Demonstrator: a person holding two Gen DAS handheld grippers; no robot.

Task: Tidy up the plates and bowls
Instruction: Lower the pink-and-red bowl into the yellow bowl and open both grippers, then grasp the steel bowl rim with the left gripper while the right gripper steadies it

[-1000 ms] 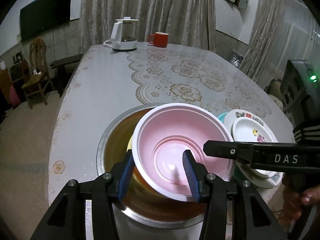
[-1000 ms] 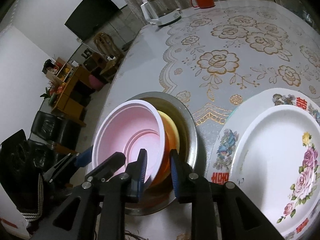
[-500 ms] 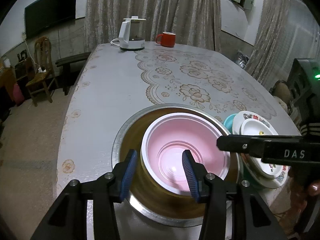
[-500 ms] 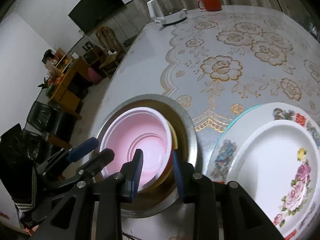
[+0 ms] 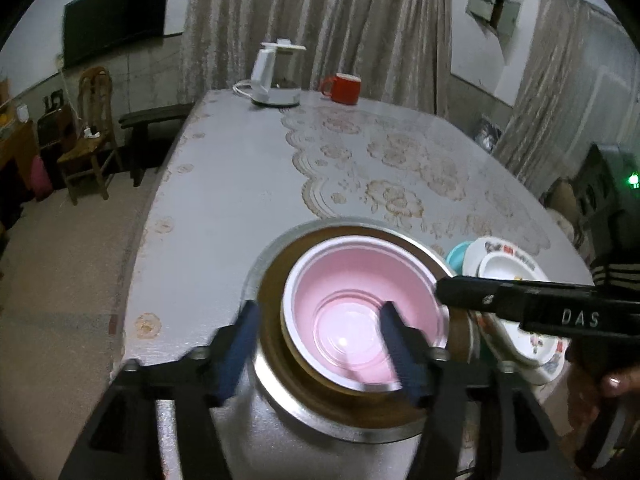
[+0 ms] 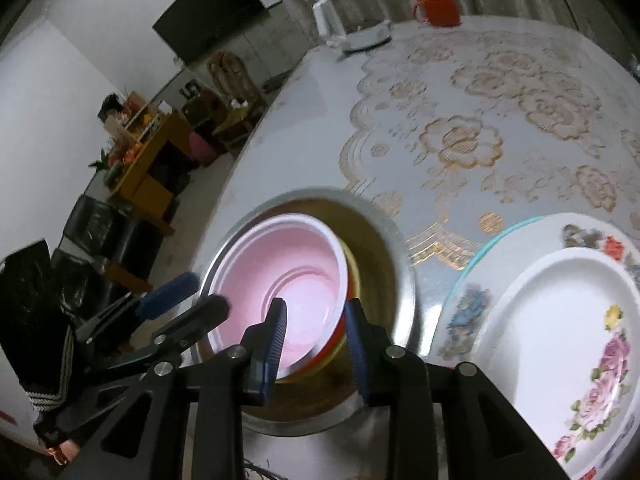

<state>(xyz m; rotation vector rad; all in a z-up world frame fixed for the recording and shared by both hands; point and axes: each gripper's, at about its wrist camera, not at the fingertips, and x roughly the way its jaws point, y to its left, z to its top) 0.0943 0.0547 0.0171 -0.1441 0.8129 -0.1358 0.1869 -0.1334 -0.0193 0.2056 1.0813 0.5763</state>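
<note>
As the left wrist camera looks forward over a grey table (image 5: 224, 216) with a gold floral lace cover, the left gripper (image 5: 320, 334) sits low in the picture with its two blue-padded fingers spread wide and holding nothing; one finger lies outside the rim of the pink bowl (image 5: 360, 312) and the other over its inside; the pink bowl rests nested in a wide metal basin (image 5: 264, 364) at the near edge of the table; the black arm of the right gripper (image 5: 520, 300) reaches in from the right above a stack of flowered plates (image 5: 516, 264) just beside the basin; a white kettle (image 5: 276, 74) and a red mug (image 5: 346, 88) stand at the far end. From the right wrist camera, the right gripper (image 6: 314, 326) has its fingers parted on either side of the pink bowl's (image 6: 280, 276) near rim, without clearly pressing it; yellow and red bowl edges show beneath the pink one inside the metal basin (image 6: 404, 300); the stack of flowered plates (image 6: 560, 320) lies to the right, a teal rim peeking out underneath; the left gripper (image 6: 188, 296) enters from the left with its fingers apart.
</note>
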